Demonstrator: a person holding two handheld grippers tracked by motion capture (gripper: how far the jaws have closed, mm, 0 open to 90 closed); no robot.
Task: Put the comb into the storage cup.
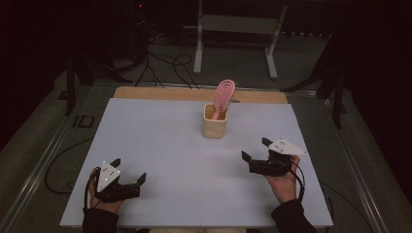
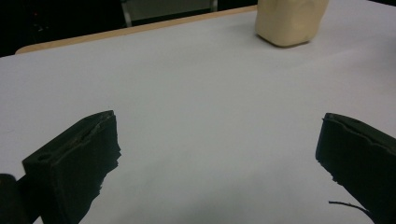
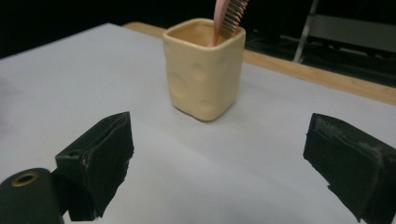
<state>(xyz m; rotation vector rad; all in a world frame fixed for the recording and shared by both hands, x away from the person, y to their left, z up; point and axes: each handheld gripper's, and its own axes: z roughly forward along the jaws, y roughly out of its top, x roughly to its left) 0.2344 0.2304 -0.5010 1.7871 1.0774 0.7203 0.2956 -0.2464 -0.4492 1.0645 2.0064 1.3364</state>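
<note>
A cream square cup (image 1: 214, 125) stands upright toward the back middle of the white table (image 1: 160, 141). A pink hairbrush (image 1: 224, 96) sits handle-down in it, head sticking up. My left gripper (image 1: 128, 170) rests at the front left, open, with bare table between its jaws (image 2: 215, 154). My right gripper (image 1: 256, 148) is at the front right, open and empty, facing the cup (image 3: 203, 68), which stands a short way ahead of it. The brush (image 3: 228, 16) shows at that cup's rim. The cup's base (image 2: 289, 21) appears at the top right of the left gripper view.
A wooden strip (image 1: 194, 93) runs along the table's far edge. Beyond it are a white metal frame (image 1: 235, 34) and cables (image 1: 160, 68) on the floor. A person's hands and dark sleeves hold both grippers at the front edge.
</note>
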